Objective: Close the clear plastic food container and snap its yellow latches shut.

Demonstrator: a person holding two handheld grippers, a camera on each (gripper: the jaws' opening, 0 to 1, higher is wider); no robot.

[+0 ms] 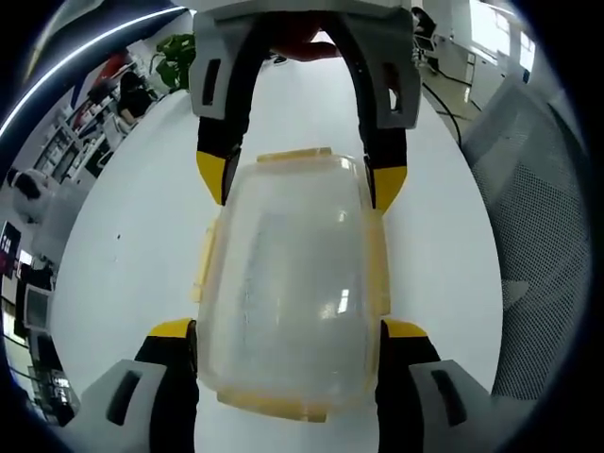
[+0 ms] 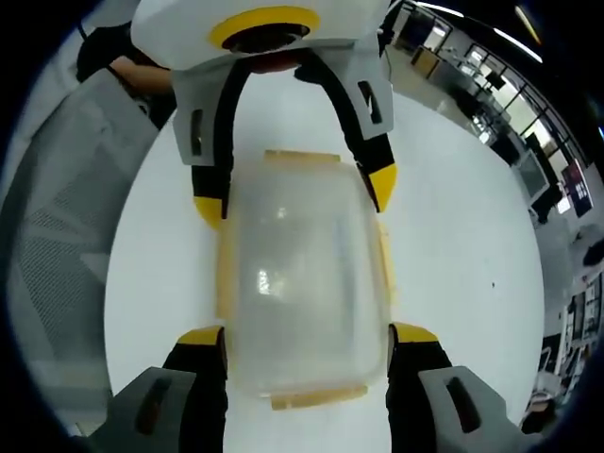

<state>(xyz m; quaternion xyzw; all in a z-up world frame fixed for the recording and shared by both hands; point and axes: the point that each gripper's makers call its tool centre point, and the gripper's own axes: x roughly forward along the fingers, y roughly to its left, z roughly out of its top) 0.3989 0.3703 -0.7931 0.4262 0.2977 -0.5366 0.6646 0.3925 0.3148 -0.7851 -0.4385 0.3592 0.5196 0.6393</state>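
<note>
The clear plastic container (image 1: 283,283) (image 2: 302,274) lies on the white table (image 1: 132,245) (image 2: 462,264) with its lid resting on top. Pale yellow latches show at its ends (image 1: 294,154) (image 2: 319,397) and along its long sides (image 1: 202,264) (image 2: 385,264); I cannot tell whether they are snapped. My left gripper (image 1: 288,330) (image 2: 294,193) straddles one end, open wide, its yellow tips right against the container's sides. My right gripper (image 2: 307,335) (image 1: 300,177) straddles the opposite end the same way, open, facing the left one.
A grey mesh chair (image 1: 533,217) (image 2: 57,217) stands beside the table. A potted plant (image 1: 175,57) and office desks sit beyond the table's far edge. A hand (image 1: 304,44) shows behind the right gripper.
</note>
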